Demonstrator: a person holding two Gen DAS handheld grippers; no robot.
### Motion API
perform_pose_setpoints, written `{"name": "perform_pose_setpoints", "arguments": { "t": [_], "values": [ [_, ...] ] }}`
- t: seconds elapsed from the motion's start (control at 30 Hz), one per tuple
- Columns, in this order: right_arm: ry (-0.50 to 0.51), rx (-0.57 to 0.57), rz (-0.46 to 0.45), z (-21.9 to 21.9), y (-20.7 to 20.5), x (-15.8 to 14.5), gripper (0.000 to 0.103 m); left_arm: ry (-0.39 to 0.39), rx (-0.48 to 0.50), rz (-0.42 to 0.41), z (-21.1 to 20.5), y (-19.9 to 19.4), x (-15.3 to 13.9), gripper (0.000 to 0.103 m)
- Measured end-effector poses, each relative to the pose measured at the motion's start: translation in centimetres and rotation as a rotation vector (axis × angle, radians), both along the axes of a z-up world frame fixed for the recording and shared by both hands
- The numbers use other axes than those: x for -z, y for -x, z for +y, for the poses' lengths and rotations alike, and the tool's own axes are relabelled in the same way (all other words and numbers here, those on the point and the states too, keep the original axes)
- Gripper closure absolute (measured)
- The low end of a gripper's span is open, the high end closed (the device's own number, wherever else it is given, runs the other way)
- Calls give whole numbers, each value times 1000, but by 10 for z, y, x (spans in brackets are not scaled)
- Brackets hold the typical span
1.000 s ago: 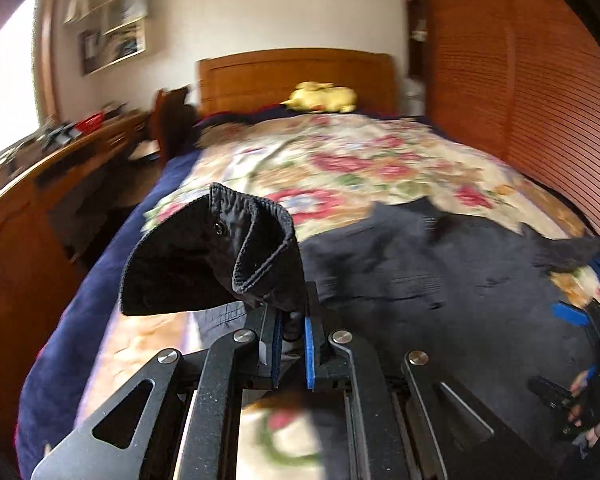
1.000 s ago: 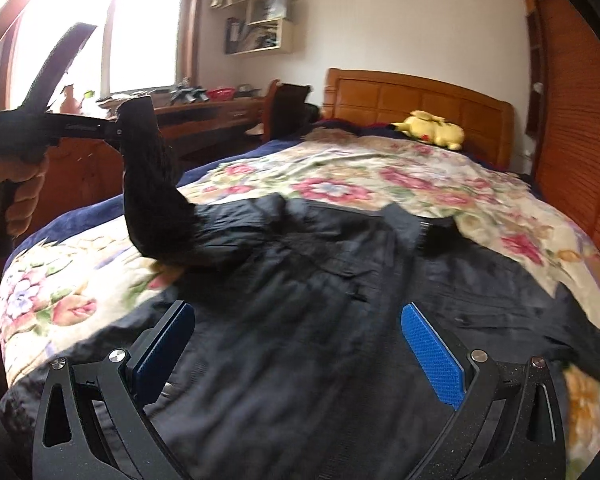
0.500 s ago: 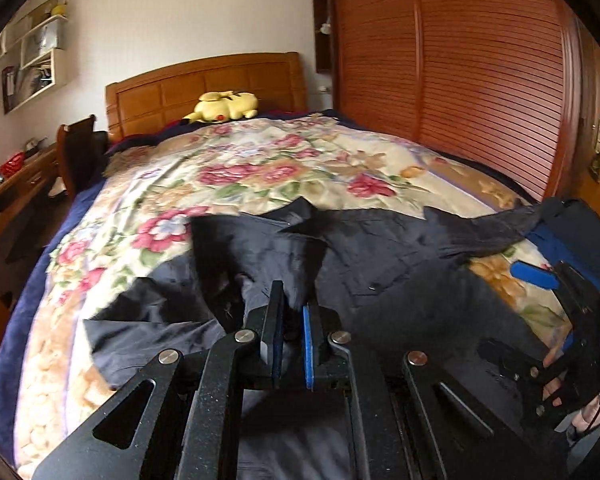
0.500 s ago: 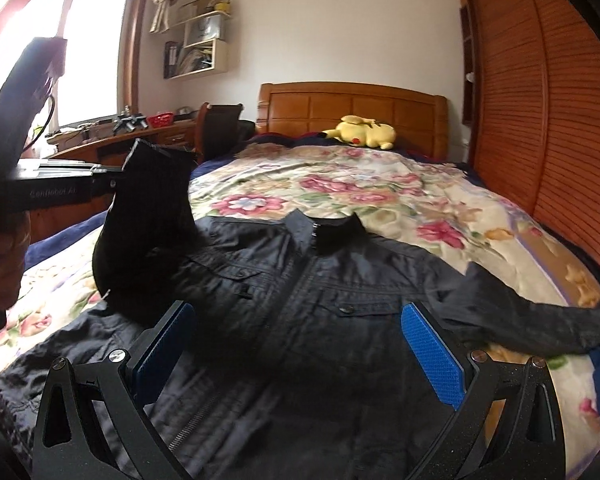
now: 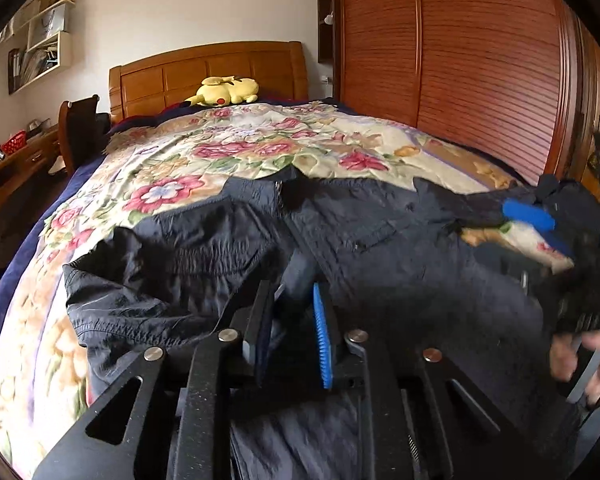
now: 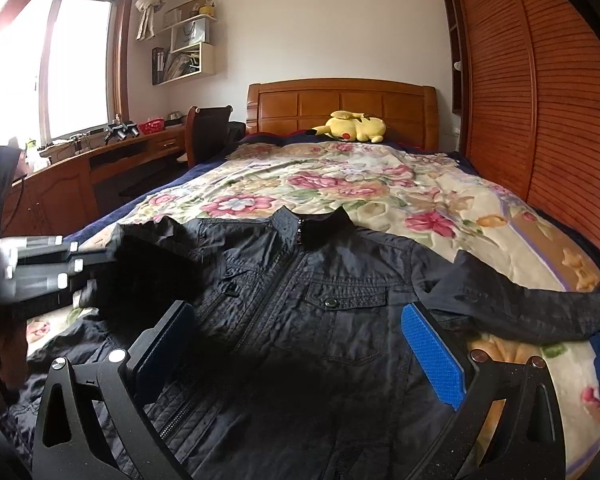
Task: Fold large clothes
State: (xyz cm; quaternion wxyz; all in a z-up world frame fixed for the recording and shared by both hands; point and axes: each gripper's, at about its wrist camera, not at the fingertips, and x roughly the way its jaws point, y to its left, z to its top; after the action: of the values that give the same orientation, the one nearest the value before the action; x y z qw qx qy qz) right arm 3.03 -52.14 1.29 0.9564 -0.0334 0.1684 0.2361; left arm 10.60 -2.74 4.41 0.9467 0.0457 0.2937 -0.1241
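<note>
- Jacket [image 6: 320, 320]: spread flat, frame centre; floral bed [image 6: 380, 184] bare beyond collar.
- Left tongs [image 5: 292, 320]: just been opening, narrow gap, sleeve fabric between.
- Right tongs [image 6: 300, 344]: wide apart, empty.
- Wardrobe [image 6: 560, 100]: right edge.

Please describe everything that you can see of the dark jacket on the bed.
The jacket is dark navy or black, of thin crinkled fabric. It lies front up on the floral bedspread, zipped, collar standing, towards the headboard. It has a buttoned chest pocket. One sleeve stretches out flat; the other is folded over the chest at the left gripper, whose jaws have just been opening.
</note>
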Motion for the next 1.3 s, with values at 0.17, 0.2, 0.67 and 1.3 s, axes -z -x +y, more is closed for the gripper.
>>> {"name": "perform_pose_setpoints", "arguments": {
  "t": [0.17, 0.2, 0.67, 1.3],
  "values": [
    [-5, -11, 15, 3, -9, 2, 0, 6, 9, -39, 3, 23, 10, 61],
    [-6, -15, 19, 5, -11, 2, 0, 10, 5, -46, 6, 27, 10, 59],
    [18, -180, 122, 46, -35, 14, 9, 32, -126, -74, 67, 43, 29, 24],
    [214, -352, 325, 92, -72, 67, 24, 64, -197, -52, 108, 47, 43, 13]
  ]
}}
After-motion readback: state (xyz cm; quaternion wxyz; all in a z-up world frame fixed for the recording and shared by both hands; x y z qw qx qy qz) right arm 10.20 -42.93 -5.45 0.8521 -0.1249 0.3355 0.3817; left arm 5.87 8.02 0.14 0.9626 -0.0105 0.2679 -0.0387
